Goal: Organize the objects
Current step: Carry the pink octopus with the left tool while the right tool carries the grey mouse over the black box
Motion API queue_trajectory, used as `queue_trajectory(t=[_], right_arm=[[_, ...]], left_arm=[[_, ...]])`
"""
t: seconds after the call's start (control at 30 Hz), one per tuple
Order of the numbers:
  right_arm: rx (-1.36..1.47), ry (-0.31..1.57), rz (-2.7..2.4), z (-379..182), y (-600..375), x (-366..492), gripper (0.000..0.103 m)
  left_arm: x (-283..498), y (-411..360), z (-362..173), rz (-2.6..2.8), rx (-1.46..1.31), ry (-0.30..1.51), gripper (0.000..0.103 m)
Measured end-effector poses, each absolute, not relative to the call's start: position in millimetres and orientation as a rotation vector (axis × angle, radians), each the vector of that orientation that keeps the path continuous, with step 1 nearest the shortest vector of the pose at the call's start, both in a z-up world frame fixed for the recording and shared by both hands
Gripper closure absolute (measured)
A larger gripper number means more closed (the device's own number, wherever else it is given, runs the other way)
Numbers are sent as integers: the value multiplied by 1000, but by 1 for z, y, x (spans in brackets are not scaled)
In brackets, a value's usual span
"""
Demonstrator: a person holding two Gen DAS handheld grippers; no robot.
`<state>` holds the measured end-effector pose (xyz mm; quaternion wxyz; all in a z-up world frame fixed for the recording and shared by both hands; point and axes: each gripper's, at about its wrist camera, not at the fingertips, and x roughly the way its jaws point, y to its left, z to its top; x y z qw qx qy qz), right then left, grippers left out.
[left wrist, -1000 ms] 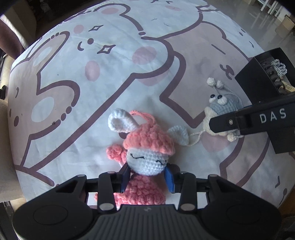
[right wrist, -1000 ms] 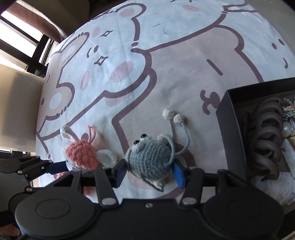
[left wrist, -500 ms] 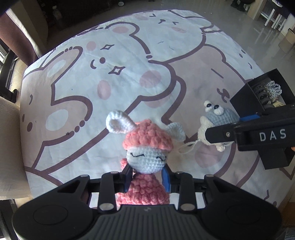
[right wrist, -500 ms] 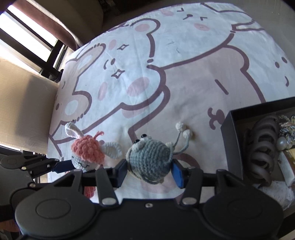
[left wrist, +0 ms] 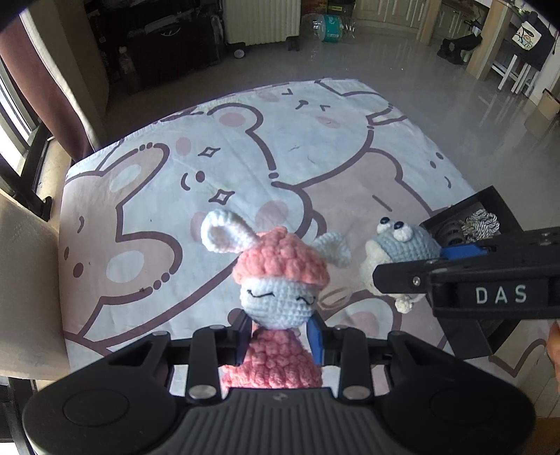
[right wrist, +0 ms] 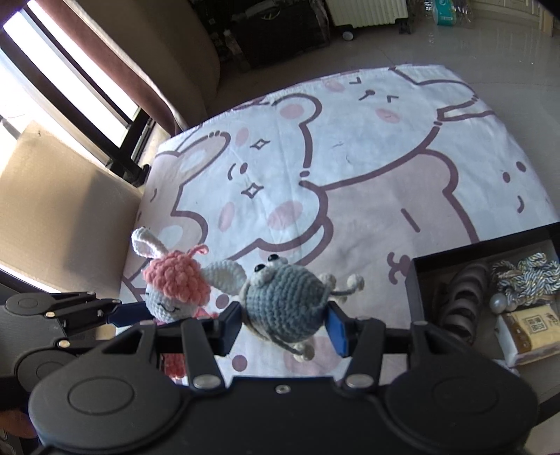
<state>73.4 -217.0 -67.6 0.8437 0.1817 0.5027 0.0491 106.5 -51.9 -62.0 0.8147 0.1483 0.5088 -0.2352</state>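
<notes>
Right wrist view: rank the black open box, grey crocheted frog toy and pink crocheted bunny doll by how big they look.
1. black open box, partly cut off
2. grey crocheted frog toy, nearest the camera
3. pink crocheted bunny doll, partly hidden, so unsure

bunny (left wrist: 280, 276) left of snail (left wrist: 402, 245)

A white radiator (left wrist: 260, 21) stands at the top of the frame beside dark furniture (left wrist: 168, 38), a maroon curtain (right wrist: 115, 66) hangs by the bright window (right wrist: 42, 80) at upper left, and white chairs (left wrist: 518, 75) sit at upper right on the glossy floor (left wrist: 437, 105).
</notes>
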Motion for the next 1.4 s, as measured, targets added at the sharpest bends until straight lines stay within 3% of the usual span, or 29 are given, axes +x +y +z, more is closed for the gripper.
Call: queue_trajectory(t=[0.8,1.4], right_arm=[[429,928,15,-12,-283,32,50],[495,914,-158,-11,-375,-12,50]], left_arm=[[85,-103,-5,-557,187,946,68],[63,-187,-4,-746,181,945,68]])
